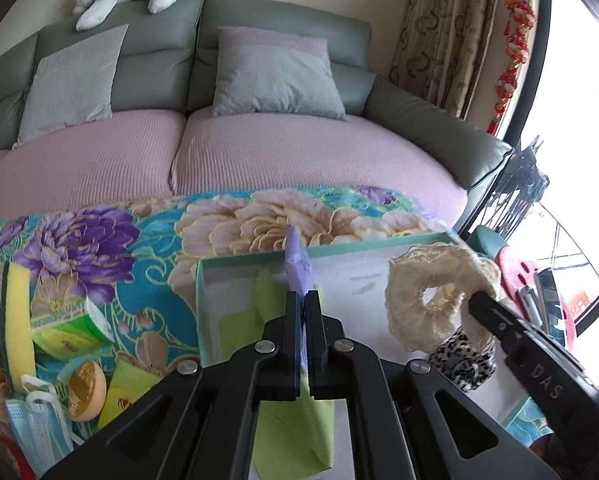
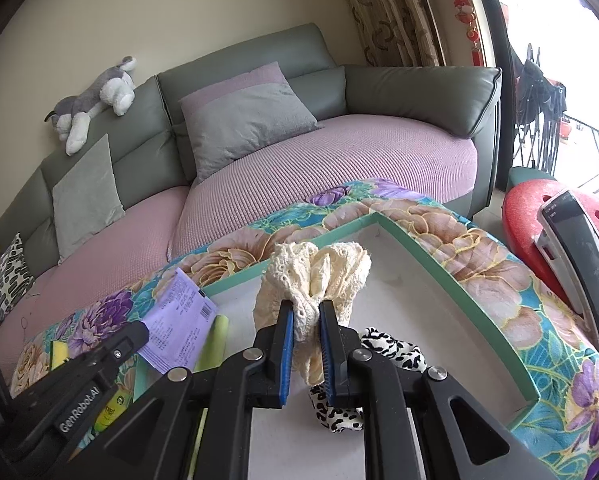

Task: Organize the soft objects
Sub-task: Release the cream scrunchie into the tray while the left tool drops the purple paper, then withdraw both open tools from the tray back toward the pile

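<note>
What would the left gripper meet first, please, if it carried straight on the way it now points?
Probably the white floor of the green-rimmed box, as the left gripper, shut on a purple paper slip, points down into it; depth is uncertain.

light: bright daylight from right | glare: window [image 1: 579, 80] blown out | edges: fisheye bending, dark corners | focus: sharp

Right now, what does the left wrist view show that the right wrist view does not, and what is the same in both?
Only the left wrist view shows the blue face mask, the yellow sponge, the green carton and the round orange tin.

Only the right wrist view shows the red perforated object, the phone leaning on it, and the print on the purple paper slip.

Both show the green-rimmed box, the cream lace scrunchie in the right gripper, the leopard scrunchie, the left gripper shut on the slip, the sofa and the plush dog.
</note>
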Demonstrator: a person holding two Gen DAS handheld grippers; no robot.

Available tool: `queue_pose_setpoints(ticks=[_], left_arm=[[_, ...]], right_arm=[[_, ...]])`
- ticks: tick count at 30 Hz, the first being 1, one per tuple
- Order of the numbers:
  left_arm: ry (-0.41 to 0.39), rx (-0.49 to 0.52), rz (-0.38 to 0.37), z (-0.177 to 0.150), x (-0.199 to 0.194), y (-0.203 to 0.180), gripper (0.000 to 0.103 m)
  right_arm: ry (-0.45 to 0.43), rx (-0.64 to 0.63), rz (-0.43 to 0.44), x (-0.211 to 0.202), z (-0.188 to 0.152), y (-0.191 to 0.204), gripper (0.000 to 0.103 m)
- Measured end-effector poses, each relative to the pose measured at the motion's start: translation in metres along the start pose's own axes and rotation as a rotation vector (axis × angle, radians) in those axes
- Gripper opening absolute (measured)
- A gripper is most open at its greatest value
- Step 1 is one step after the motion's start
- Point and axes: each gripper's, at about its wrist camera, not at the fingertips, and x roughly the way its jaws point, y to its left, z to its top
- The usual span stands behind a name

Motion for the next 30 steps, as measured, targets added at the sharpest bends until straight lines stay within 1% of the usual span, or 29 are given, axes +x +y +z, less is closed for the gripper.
queue_pose_setpoints(ticks=[3,9,11,14,16,17,18,19,20,21,22,23,25,26,27,28,30], left_arm=[[0.041,-0.027,0.013,-0.006,0.010,0.007,0.003],[0.071,-0.037,0.062,-0.009,0.015,0.013,0.005],[0.082,-0.046,0.067,-0.011,0.018,0.017,0.006],[0.092,-0.057,0.073,-0.013,0.020,0.021,0.007],[0.095,-0.058,0.076,-0.012,0.018,0.021,0.008],[0.095,-0.058,0.076,-0.012,0.016,0.021,0.008],[0.092,-0.056,0.077,-0.011,0.013,0.021,0.016],[0.085,-0.051,0.086,-0.010,0.009,0.020,0.024],[0.080,-0.046,0.098,-0.008,0.006,0.020,0.049],[0.075,-0.044,0.109,-0.007,0.003,0.021,0.071],[0.062,-0.047,0.119,-0.006,-0.003,0.022,0.076],[0.050,-0.051,0.123,-0.005,-0.007,0.024,0.077],[0.038,-0.061,0.141,-0.003,-0.014,0.028,0.080],[0.036,-0.062,0.157,-0.002,-0.015,0.030,0.088],[0.031,-0.061,0.181,-0.002,-0.017,0.032,0.096],[0.028,-0.058,0.211,-0.002,-0.018,0.034,0.098],[0.032,-0.055,0.246,-0.002,-0.019,0.039,0.100]], right_arm=[[0.019,0.000,-0.001,0.005,-0.002,0.000,0.013],[0.073,-0.007,-0.013,0.018,-0.009,0.001,0.013],[0.077,-0.010,-0.015,0.018,-0.010,0.002,0.017],[0.081,-0.015,-0.021,0.017,-0.009,0.002,0.017],[0.088,-0.016,-0.032,0.017,-0.008,0.002,0.023],[0.089,-0.017,-0.042,0.016,-0.007,0.002,0.039],[0.085,-0.019,-0.051,0.014,-0.006,0.003,0.064],[0.072,-0.019,-0.054,0.011,-0.005,0.003,0.073],[0.059,-0.016,-0.058,0.009,-0.004,0.002,0.082],[0.052,-0.012,-0.061,0.006,-0.002,0.002,0.083],[0.052,-0.009,-0.061,0.006,-0.001,0.001,0.084],[0.056,-0.006,-0.058,0.006,-0.001,0.001,0.086],[0.069,-0.004,-0.062,0.008,-0.001,0.000,0.097],[0.074,-0.004,-0.065,0.009,-0.001,0.001,0.103],[0.079,-0.005,-0.068,0.009,-0.001,0.001,0.103],[0.086,-0.007,-0.076,0.010,-0.002,0.002,0.103],[0.094,-0.018,-0.089,0.010,-0.002,0.004,0.103]])
